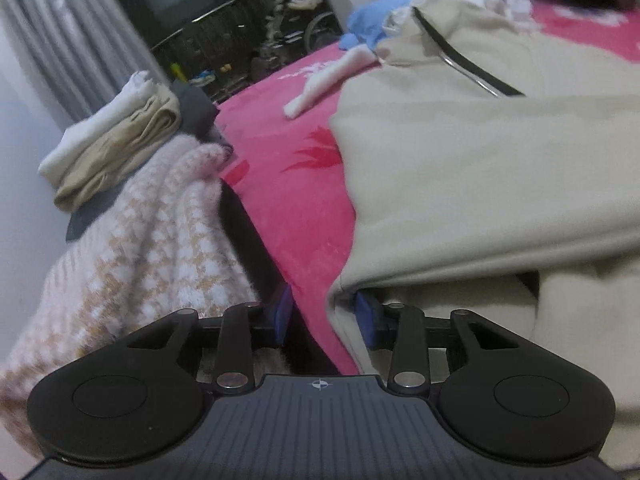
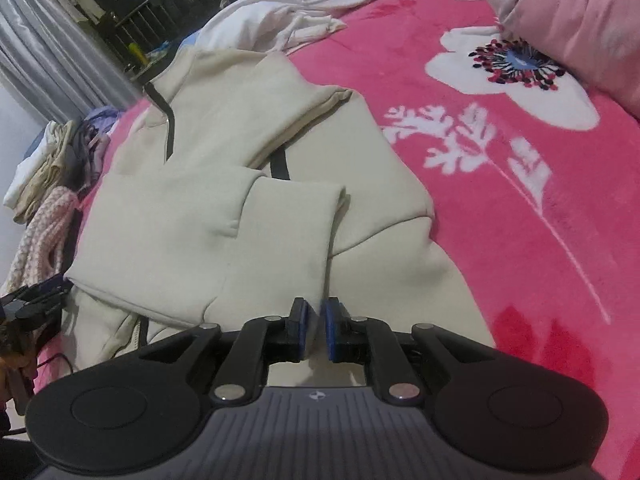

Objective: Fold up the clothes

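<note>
A cream hoodie (image 2: 256, 184) lies half-folded on the pink bed (image 2: 520, 220), folded clothes (image 1: 116, 144) stacked beside it. The left tool (image 1: 326, 316) gapes at its hem, gripping nothing; the right tool (image 2: 316, 328) stands barely parted, empty.

The cream sweatshirt (image 1: 480, 168) runs off the left wrist view's right edge, its lower hem hidden behind the left gripper (image 1: 326, 316). Beyond the sweatshirt, the dark shelving (image 1: 224, 28) blurs beyond reading.

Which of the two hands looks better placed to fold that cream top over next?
Probably the left gripper: its jaws straddle the cream top's side edge. The right gripper hovers over its middle.
</note>
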The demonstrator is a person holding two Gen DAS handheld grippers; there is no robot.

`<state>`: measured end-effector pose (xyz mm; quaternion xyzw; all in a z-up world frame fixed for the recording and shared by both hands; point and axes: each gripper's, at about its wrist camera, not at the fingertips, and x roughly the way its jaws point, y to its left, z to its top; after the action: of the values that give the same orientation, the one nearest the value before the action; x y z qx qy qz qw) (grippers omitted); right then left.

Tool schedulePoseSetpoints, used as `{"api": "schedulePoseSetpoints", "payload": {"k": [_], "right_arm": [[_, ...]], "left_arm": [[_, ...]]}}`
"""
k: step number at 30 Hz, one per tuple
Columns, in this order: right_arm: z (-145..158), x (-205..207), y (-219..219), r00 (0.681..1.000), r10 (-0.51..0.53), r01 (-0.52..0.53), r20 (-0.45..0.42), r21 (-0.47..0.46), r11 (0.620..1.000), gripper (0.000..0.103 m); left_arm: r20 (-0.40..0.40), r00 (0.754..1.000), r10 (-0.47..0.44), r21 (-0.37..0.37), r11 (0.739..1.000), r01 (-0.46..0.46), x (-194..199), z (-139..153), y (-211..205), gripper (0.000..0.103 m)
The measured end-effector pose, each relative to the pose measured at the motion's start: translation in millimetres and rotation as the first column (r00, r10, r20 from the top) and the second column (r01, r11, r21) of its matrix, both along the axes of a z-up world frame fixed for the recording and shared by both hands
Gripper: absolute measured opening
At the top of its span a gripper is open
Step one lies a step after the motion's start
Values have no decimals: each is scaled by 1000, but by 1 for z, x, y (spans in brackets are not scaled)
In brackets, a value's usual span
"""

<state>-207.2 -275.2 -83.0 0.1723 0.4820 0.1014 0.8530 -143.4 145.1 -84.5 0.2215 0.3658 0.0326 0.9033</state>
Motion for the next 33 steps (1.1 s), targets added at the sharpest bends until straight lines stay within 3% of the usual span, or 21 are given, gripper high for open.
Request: {"api": "schedulePoseSetpoints", "payload": {"k": [5,9,12,15,17,19,21,23,26,27,33], "right_arm": [[22,-16,-8,999,15,-11,41,-92,996,17],[54,-22,-2,990,58,-45,131,-97,994,17],[69,-9,21,969,132,-113,210,-103,988,17],[65,10,48,943,209,-182,259,-125,975,17],[47,17,58,941,242,-212,236,-148,966,17],[16,23,58,958,244,-222,150,-151,963,16],[-13,22,51,966,230,-212,119,-146,966,11],[-15,20,44,968,209,-195,141,-104,975,11],[-3,23,46,972,197,-182,124,-124,975,12],[3,21,47,970,201,-181,134,-144,973,17],[41,12,62,917,250,-213,311,-149,966,17]], "left_arm": [[-23,999,-32,-22,999,32,-23,32,11,39],[35,999,-19,-171,985,25,-31,68,14,40],[81,996,-45,-263,963,65,-12,69,0,40],[33,997,-75,-229,970,80,8,34,-15,40],[-53,998,-26,-222,975,13,14,1,-8,41],[-10,999,-32,-257,966,28,7,-15,2,43],[6,998,-60,-217,974,60,3,-15,-2,43],[-12,999,-50,-220,974,47,4,-8,-2,43],[-21,1000,-22,-230,973,16,0,7,1,43],[-6,1000,-19,-238,971,17,-3,14,1,43],[137,989,-48,-278,957,85,13,45,-11,43]]}}
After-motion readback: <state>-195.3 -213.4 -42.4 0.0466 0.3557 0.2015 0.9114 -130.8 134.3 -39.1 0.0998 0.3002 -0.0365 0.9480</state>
